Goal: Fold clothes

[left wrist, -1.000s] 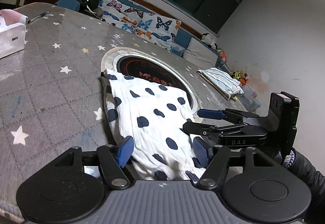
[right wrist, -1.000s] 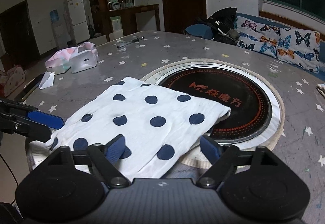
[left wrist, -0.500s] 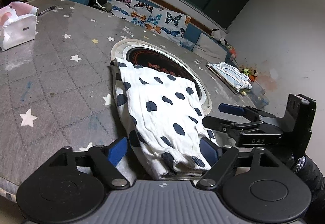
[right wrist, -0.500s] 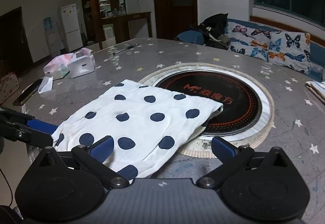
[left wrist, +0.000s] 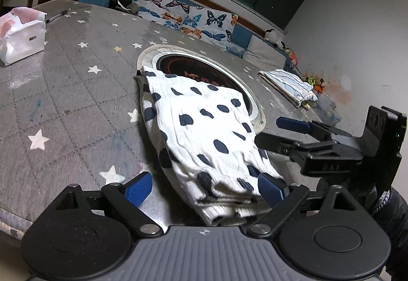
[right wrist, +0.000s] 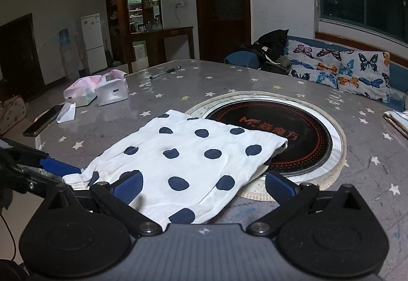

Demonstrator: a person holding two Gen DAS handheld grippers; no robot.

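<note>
On starred table [left wrist: 63, 92], 6 o'clock of hotplate [right wrist: 288, 138] | folded dotted garment [left wrist: 204, 133] lying flat | left gripper [left wrist: 206, 189] jaws opening, straddling garment unpinched | right gripper [right wrist: 204, 183] jaws wide, gripping nothing

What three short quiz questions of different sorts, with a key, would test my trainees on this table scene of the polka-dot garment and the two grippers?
1. True or false: the white garment with navy dots lies partly over the round black cooktop.
2. Multiple choice: the folded striped cloth lies A) on the dotted garment, B) apart from it near the table edge, C) inside the white tissue box.
3. Fill in: the right gripper has its blue pads wide ____.

Key: 1 true; 2 B; 3 open.
</note>
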